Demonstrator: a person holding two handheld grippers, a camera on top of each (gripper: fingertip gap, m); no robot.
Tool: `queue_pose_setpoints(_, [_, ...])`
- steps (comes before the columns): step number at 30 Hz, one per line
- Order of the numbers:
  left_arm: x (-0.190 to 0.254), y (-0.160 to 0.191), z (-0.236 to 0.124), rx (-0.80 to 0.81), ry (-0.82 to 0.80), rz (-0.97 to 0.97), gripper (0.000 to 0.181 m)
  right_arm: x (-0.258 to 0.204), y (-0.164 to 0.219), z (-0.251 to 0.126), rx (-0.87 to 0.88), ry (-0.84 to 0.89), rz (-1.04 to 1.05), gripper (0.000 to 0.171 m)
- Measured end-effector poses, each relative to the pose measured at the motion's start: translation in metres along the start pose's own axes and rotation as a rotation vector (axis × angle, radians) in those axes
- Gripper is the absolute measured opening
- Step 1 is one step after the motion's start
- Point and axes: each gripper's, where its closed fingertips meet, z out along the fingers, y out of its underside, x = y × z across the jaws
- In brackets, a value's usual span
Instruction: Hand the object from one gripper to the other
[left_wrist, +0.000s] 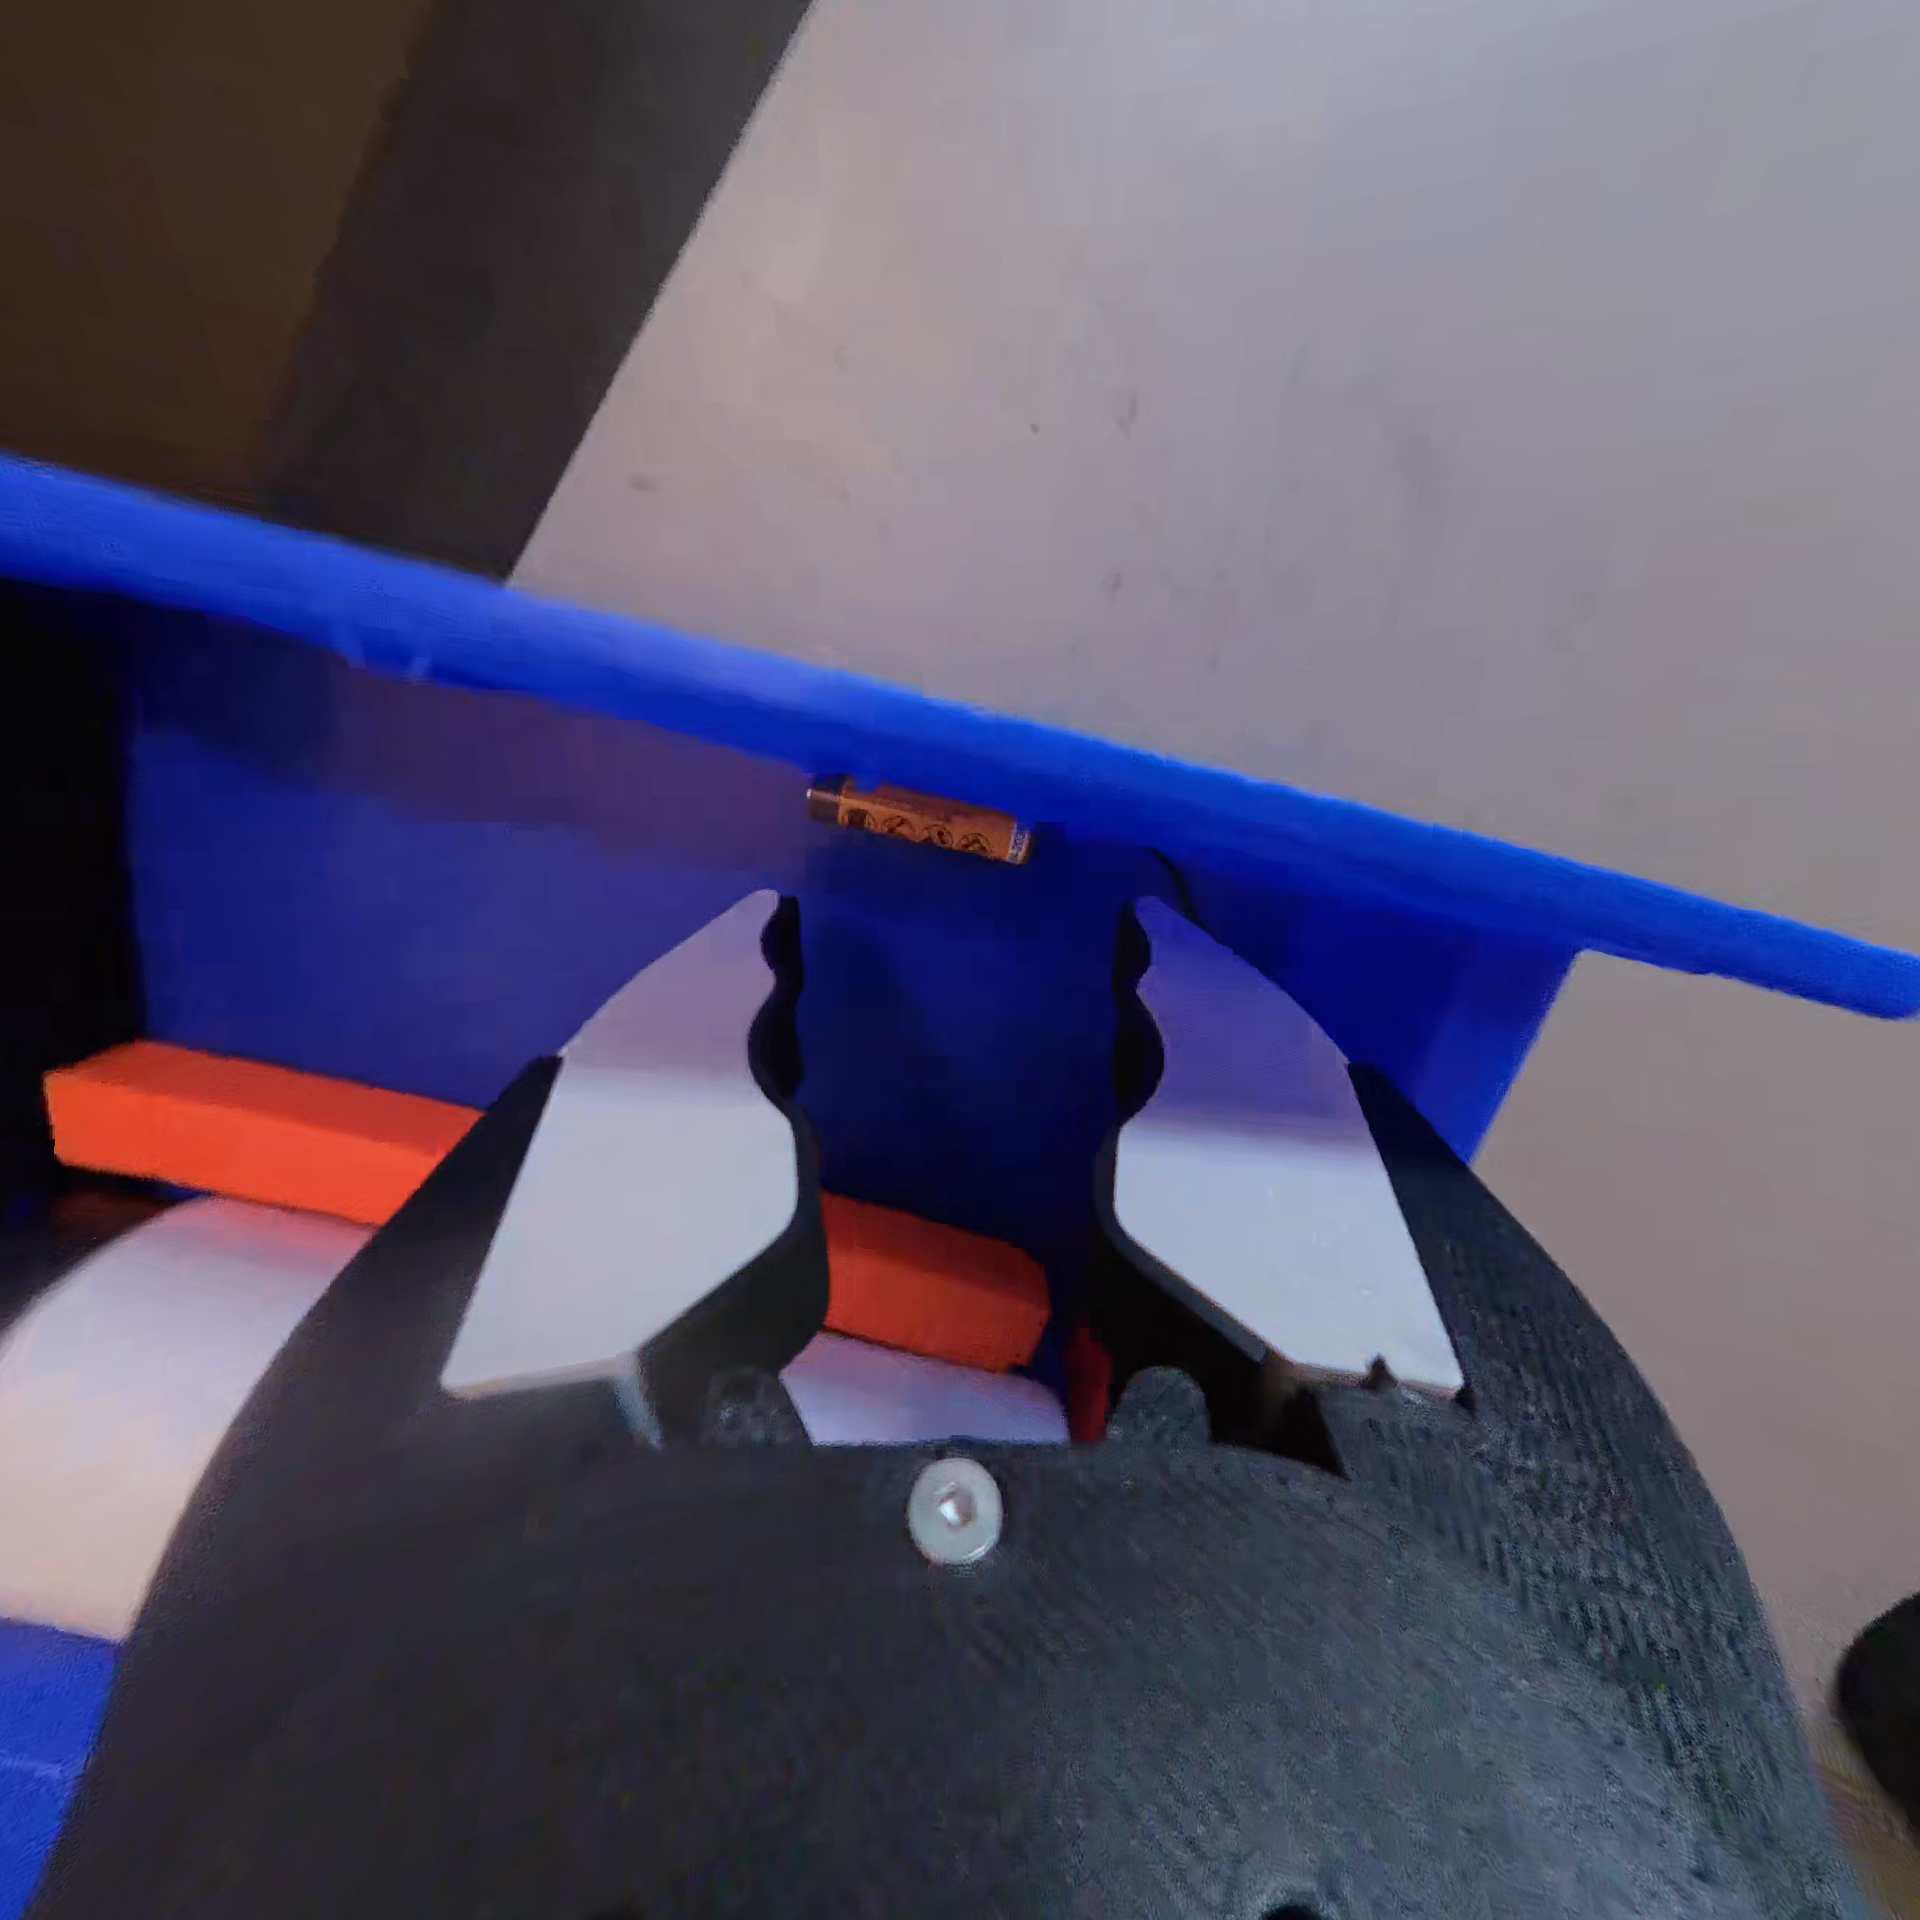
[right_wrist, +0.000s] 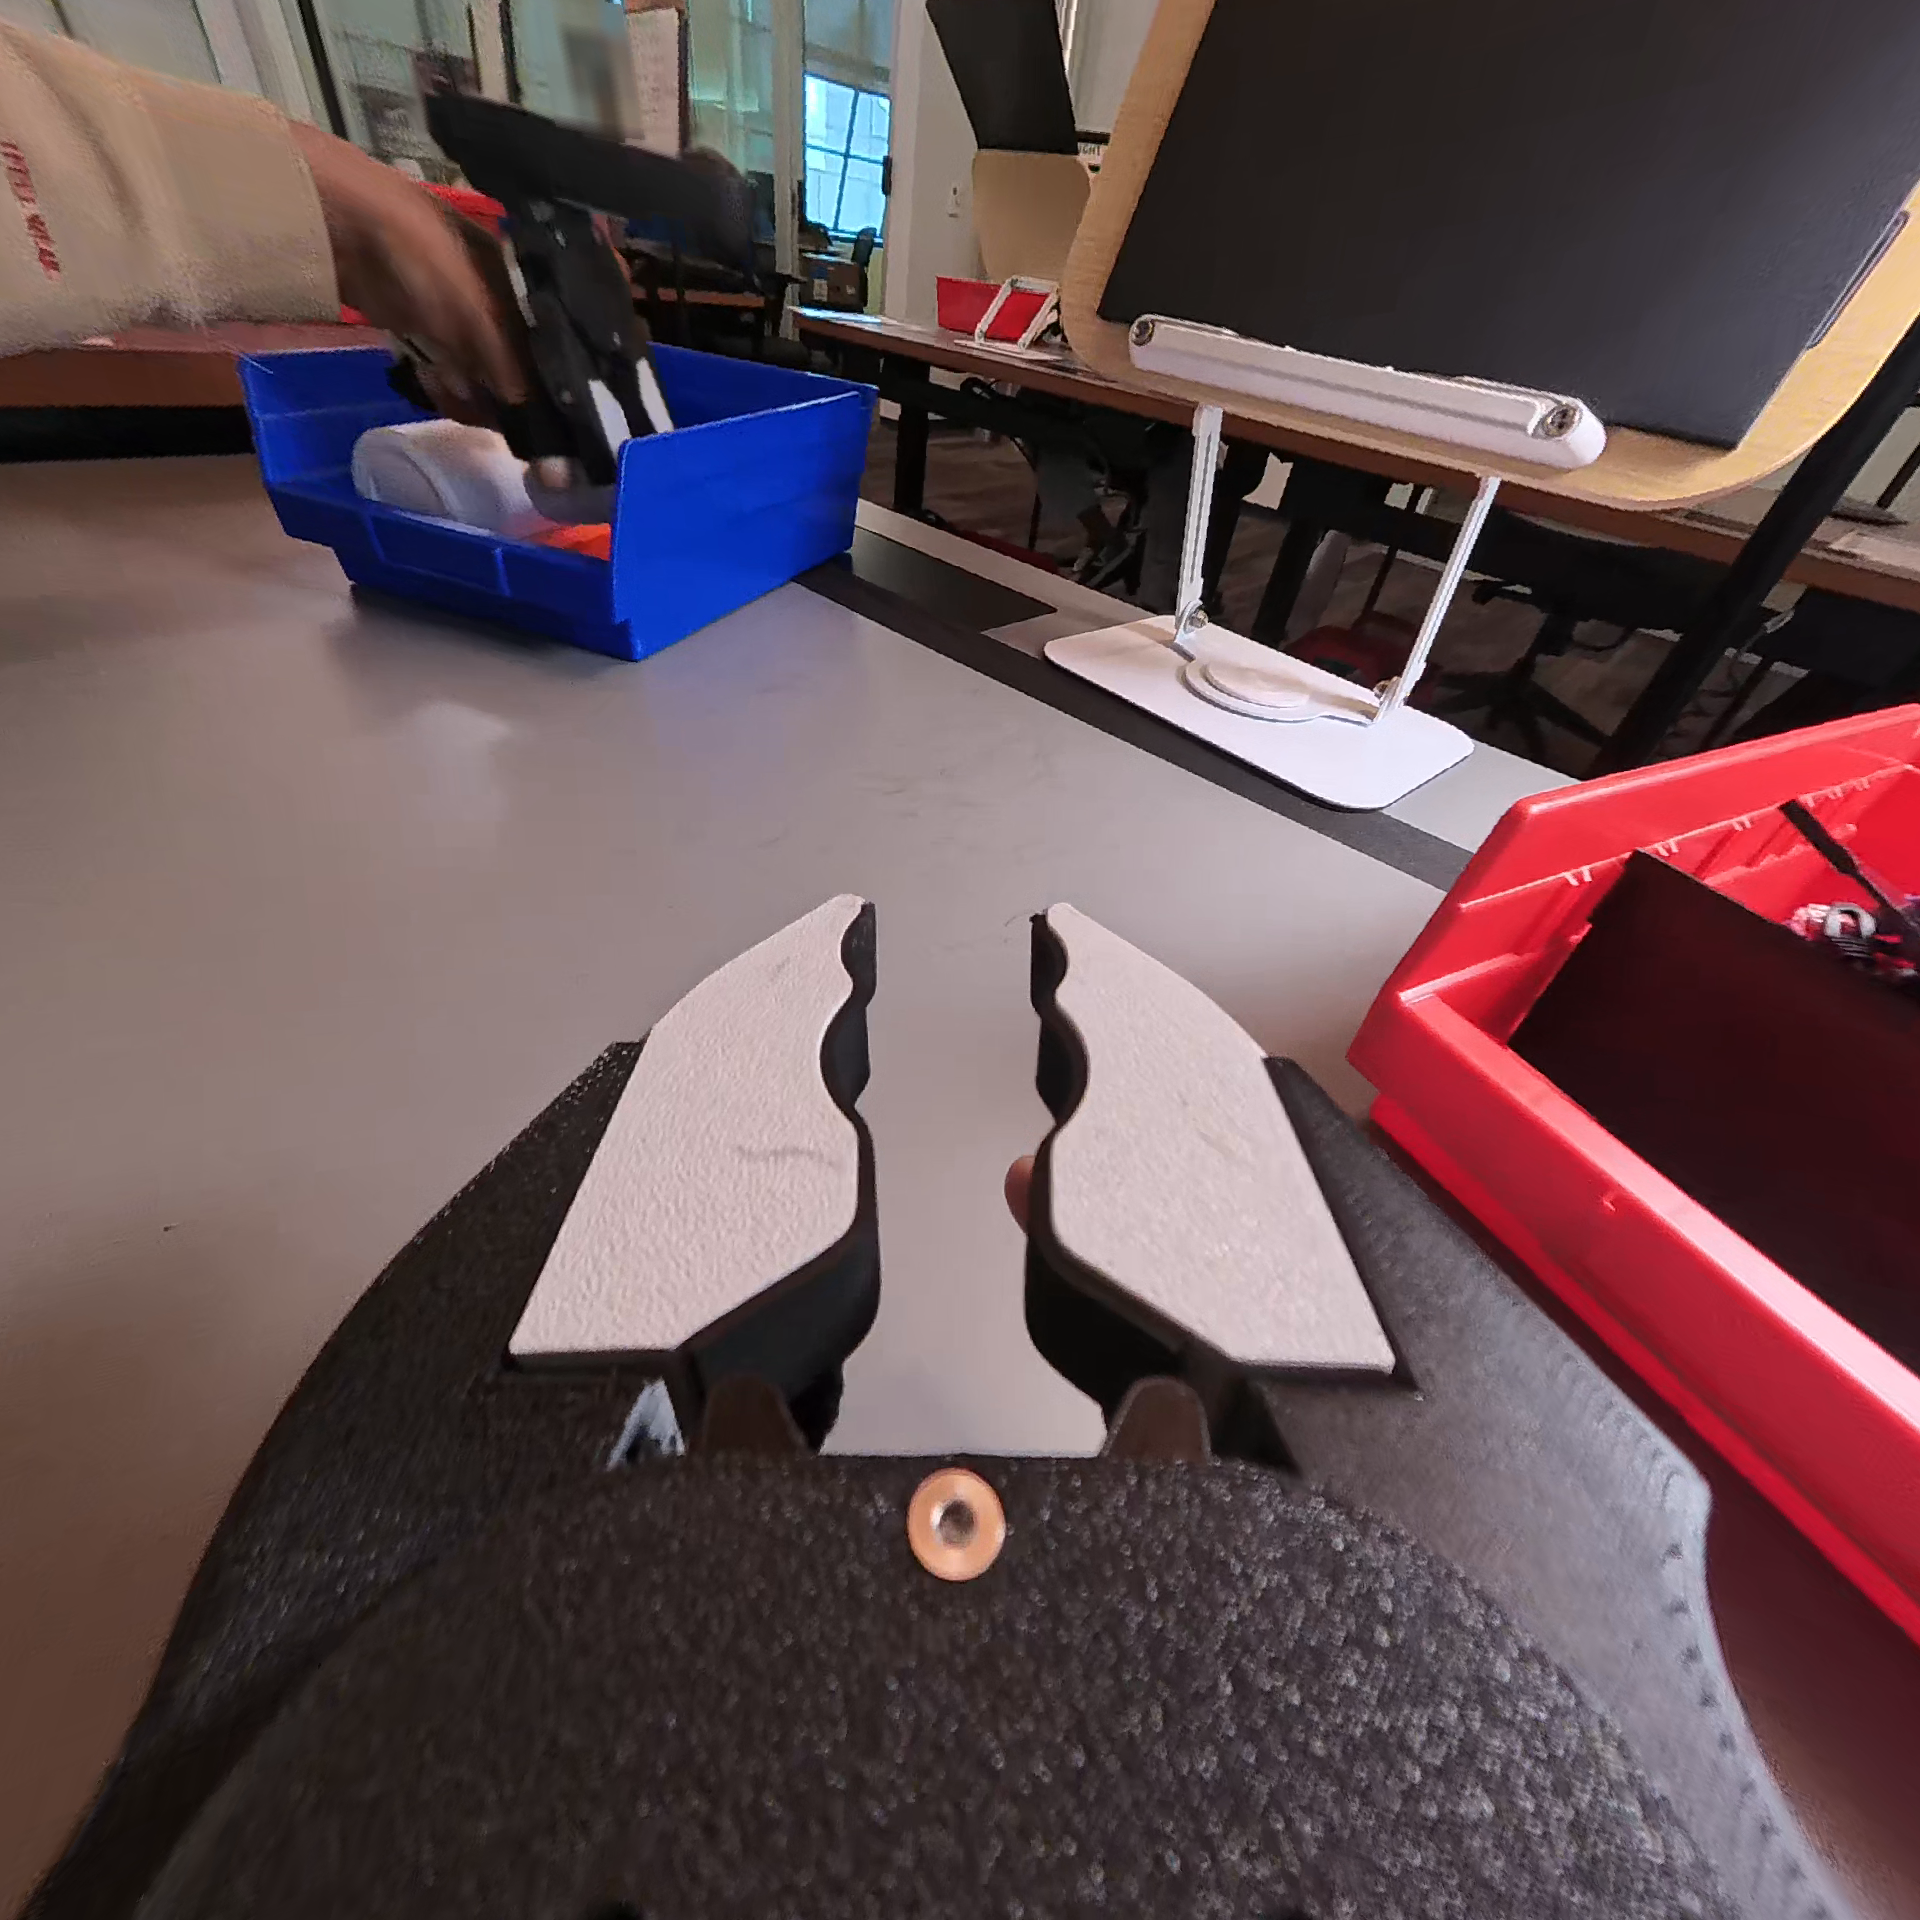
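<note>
While both grippers stand released and empty, the object lies in the blue bin (right_wrist: 727, 499).

Left gripper (left_wrist: 951, 914): jaws parted, lowered inside the bin, aimed at a small copper-coloured battery (left_wrist: 921, 823) lying against the far inner wall just beyond the fingertips, not touching them. An orange block (left_wrist: 239, 1127) and a white roll (left_wrist: 135, 1382) lie beneath the gripper. Right gripper (right_wrist: 951, 914): jaws parted, nothing between them, above the grey table (right_wrist: 416, 831), well apart from the blue bin, beside a red bin (right_wrist: 1558, 1091).
</note>
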Motion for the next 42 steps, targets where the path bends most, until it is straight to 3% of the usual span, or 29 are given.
queue_pose_setpoints(1, [-0.001,0.001,0.004,-0.023,0.003,0.042,0.063,0.000,-0.001,-0.001,0.009,0.000,-0.008,0.028])
queue_pose_setpoints(4, [-0.004,-0.006,0.014,-0.026,0.004,0.114,0.065,0.000,-0.004,-0.001,0.022,-0.003,-0.029,0.026])
queue_pose_setpoints(6, [-0.004,-0.007,0.020,-0.035,0.017,0.142,0.054,-0.001,-0.002,-0.001,0.015,-0.007,-0.043,0.025])
queue_pose_setpoints(9, [0.000,-0.007,0.021,-0.024,0.055,0.128,0.051,-0.001,-0.001,-0.001,0.008,-0.002,-0.065,0.024])
queue_pose_setpoints(13, [-0.008,-0.004,0.011,0.005,-0.088,0.208,0.047,0.000,-0.001,-0.001,0.012,-0.004,-0.058,0.023])
queue_pose_setpoints(16, [-0.015,-0.017,-0.027,0.157,-0.278,0.244,0.045,-0.001,-0.002,-0.001,0.013,-0.006,-0.050,0.023])
queue_pose_setpoints(20, [-0.001,-0.050,-0.117,0.509,-0.557,0.252,0.045,0.001,-0.008,0.000,0.020,-0.005,-0.037,0.023])
queue_pose_setpoints(23, [0.038,-0.071,-0.183,0.781,-0.729,0.292,0.045,-0.003,-0.036,0.003,0.072,0.000,-0.088,0.023])
queue_pose_setpoints(27, [0.113,-0.104,-0.251,1.143,-0.814,0.328,0.045,-0.022,-0.117,0.008,0.200,-0.063,-0.112,0.024])
queue_pose_setpoints(31, [0.190,-0.135,-0.298,1.446,-0.814,0.358,0.045,-0.039,-0.220,0.004,0.407,-0.094,-0.109,0.023])
queue_pose_setpoints(33, [0.226,-0.143,-0.310,1.536,-0.827,0.410,0.045,-0.048,-0.252,0.003,0.444,-0.137,-0.074,0.024])
queue_pose_setpoints(36, [0.270,-0.145,-0.309,1.616,-0.834,0.490,0.045,-0.067,-0.263,0.003,0.432,-0.263,0.031,0.028])
queue_pose_setpoints(39, [0.297,-0.144,-0.295,1.624,-0.875,0.604,0.045,-0.088,-0.244,0.012,0.356,-0.379,0.051,0.032])
queue_pose_setpoints(42, [0.304,-0.147,-0.281,1.577,-0.889,0.678,0.045,-0.096,-0.234,0.016,0.340,-0.468,0.110,0.022])
